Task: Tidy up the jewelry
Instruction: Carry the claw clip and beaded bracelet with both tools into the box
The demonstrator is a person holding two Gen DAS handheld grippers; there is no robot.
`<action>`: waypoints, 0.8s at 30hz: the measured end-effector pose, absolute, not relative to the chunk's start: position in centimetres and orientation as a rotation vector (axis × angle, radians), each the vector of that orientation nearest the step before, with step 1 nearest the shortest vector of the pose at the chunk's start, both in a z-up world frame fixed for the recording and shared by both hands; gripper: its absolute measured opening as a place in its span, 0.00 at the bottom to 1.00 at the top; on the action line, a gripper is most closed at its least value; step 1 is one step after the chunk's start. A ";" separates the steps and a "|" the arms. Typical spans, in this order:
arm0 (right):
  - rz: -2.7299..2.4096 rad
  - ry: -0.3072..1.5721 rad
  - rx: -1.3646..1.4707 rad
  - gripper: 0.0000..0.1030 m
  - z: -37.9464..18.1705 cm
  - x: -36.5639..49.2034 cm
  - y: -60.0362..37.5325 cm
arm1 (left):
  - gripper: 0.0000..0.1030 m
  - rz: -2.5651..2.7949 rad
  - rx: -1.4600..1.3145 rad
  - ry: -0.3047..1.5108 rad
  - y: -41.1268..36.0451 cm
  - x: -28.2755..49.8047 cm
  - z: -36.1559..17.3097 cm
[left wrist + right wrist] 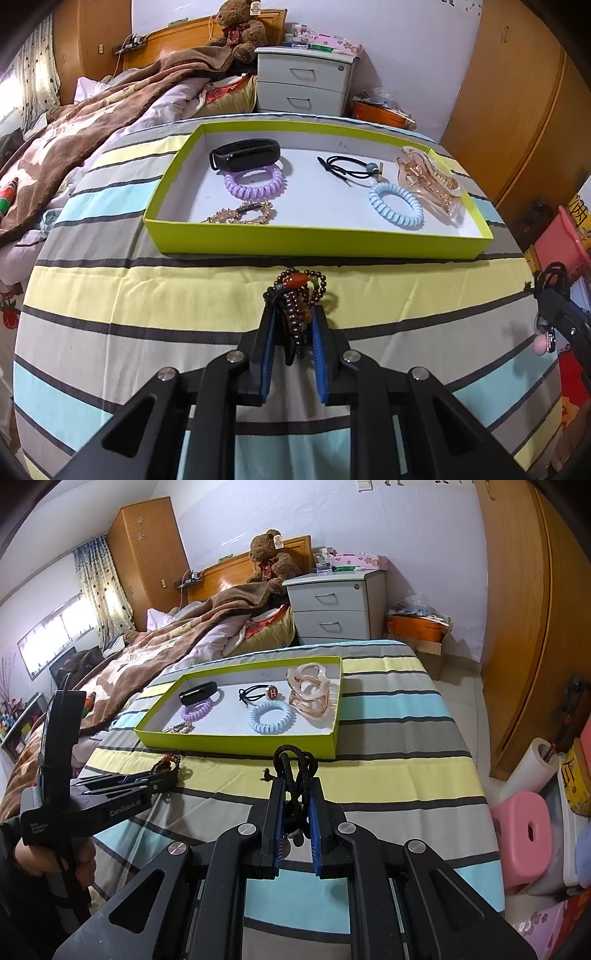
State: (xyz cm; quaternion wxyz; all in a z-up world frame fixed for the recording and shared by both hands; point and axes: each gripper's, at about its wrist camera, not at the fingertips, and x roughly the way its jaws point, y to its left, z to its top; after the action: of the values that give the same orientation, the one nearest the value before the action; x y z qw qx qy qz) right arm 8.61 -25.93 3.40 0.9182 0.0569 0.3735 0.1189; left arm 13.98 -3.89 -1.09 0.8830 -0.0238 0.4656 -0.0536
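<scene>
My left gripper is shut on a brown bead bracelet and holds it above the striped sheet, just short of the green tray's near wall. It also shows in the right wrist view with the beads. My right gripper is shut on a black cord hair tie in front of the tray. In the tray lie a black band, a purple coil tie, a gold bead chain, a black tie, a blue coil tie and a clear claw clip.
The tray sits on a striped sheet over a bed. A brown blanket is heaped to the left. A white nightstand stands behind. A pink stool and boxes crowd the floor at right beside a wooden wardrobe.
</scene>
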 end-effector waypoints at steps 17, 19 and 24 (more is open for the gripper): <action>0.258 0.754 0.087 0.12 4.4 8.6 -24.2 | 0.13 -0.129 -0.093 0.898 -2.1 12.3 1.3; 0.261 0.751 0.085 0.12 4.5 8.6 -24.0 | 0.13 -0.133 -0.093 0.889 -1.9 12.1 1.7; 0.272 0.735 0.076 0.12 5.3 8.6 -23.4 | 0.13 -0.137 -0.101 0.868 -1.2 12.0 2.8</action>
State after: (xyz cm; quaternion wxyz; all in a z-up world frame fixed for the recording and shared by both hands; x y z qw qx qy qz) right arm 8.59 -23.37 5.26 0.9234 0.0373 0.3583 0.1326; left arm 12.02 -1.23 2.83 0.9038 -0.0488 0.4200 -0.0665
